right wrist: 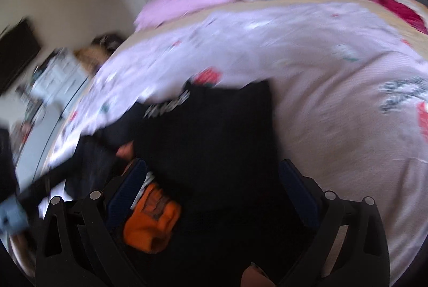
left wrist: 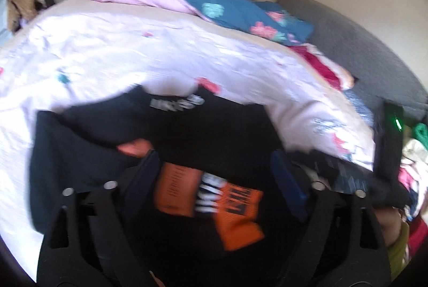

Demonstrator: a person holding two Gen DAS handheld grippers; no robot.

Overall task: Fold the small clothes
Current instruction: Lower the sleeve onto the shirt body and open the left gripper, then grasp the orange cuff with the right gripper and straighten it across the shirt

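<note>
Hovering over the bed (left wrist: pixel 112 51), we have both claws spread wide, gripping nothing. Our left claw (left wrist: pixel 214 174) frames the black T-shirt (left wrist: pixel 203 126), its orange print (left wrist: pixel 211 198) sitting right between the fingers. Our right claw (right wrist: pixel 214 180) hangs above the same shirt (right wrist: pixel 214 132), the orange patch (right wrist: pixel 152 222) just beside its left finger (right wrist: pixel 125 193). Beyond both claws lies a blue floral blanket (left wrist: pixel 240 9). Both views are blurred.

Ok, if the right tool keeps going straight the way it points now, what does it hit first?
Most likely the black garment, which fills the space between the right tool's open fingers. Beyond it lies the pink bedspread. The picture is blurred, so depth is uncertain.
</note>
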